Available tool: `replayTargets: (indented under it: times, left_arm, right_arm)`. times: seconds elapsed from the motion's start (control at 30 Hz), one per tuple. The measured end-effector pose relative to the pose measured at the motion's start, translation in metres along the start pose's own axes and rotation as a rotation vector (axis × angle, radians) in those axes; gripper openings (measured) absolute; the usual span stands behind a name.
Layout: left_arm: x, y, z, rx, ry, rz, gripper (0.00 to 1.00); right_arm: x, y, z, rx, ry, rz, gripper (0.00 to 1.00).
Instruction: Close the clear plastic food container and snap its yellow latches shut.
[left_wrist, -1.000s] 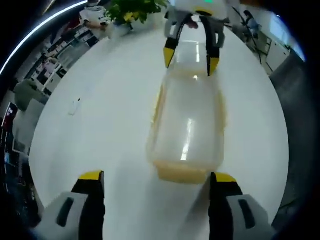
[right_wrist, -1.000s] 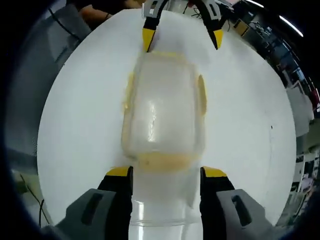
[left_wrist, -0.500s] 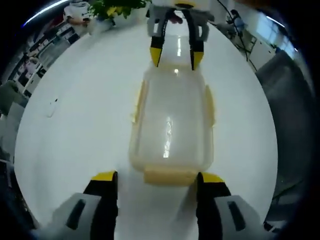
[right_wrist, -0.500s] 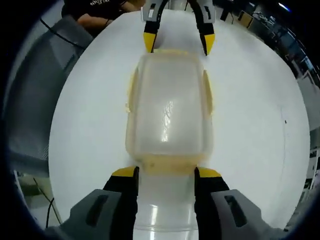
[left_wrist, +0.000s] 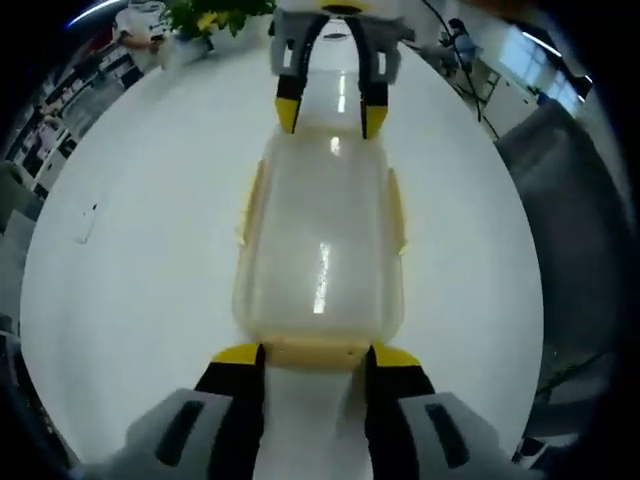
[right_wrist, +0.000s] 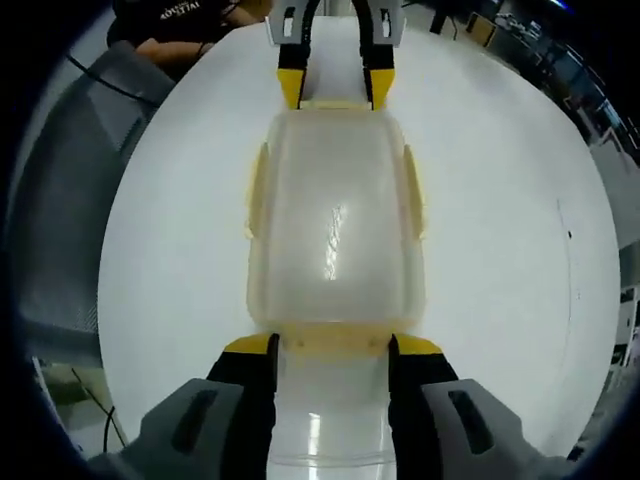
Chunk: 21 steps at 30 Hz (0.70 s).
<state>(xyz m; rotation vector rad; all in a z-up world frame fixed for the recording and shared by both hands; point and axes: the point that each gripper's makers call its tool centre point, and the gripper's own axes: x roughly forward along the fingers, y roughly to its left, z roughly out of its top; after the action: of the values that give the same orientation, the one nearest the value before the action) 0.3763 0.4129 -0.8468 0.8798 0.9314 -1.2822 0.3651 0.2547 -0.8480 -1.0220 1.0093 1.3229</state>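
The clear plastic container (left_wrist: 320, 250) lies lengthwise on the white round table (left_wrist: 130, 300), lid on top. My left gripper (left_wrist: 316, 356) has its yellow-tipped jaws closed in against the ends of the near yellow end latch (left_wrist: 312, 352). From the opposite end, my right gripper (right_wrist: 333, 345) holds the other yellow end latch (right_wrist: 335, 340) the same way. Each gripper appears at the far end of the other's view: right gripper (left_wrist: 330, 115), left gripper (right_wrist: 334, 87). Yellow side latches (right_wrist: 258, 185) stick out a little along both long sides.
A grey chair (right_wrist: 70, 200) stands by the table edge, also seen as the chair (left_wrist: 570, 200). A person's dark sleeve (right_wrist: 175, 40) rests at the far edge. A potted plant (left_wrist: 215, 12) and a small pale object (left_wrist: 88, 222) sit on the table's left.
My left gripper has moved up to the container and its jaws have narrowed onto the near end latch. The right gripper's jaws closed slightly onto its end latch a second ago and have held since.
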Motion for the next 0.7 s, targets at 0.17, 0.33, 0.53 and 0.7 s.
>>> replayTargets:
  times: [0.17, 0.33, 0.53, 0.7]
  left_arm:
    - [-0.0001, -0.0023, -0.0007, -0.003, -0.004, 0.002, 0.34]
    - [-0.0001, -0.0035, -0.0005, -0.002, -0.009, 0.003, 0.33]
    - [-0.0015, -0.0048, -0.001, 0.003, -0.069, -0.004, 0.33]
    - [-0.0017, -0.0052, 0.0, 0.007, -0.069, -0.007, 0.33]
  right_arm:
    - [-0.0001, 0.0024, -0.0001, 0.02, 0.034, -0.005, 0.37]
    - [-0.0001, 0.0022, -0.001, 0.022, 0.028, -0.004, 0.37]
    - [0.0005, 0.0023, -0.0013, 0.022, 0.037, -0.003, 0.37]
    - [0.0011, 0.0003, -0.0025, 0.019, 0.073, 0.0, 0.37]
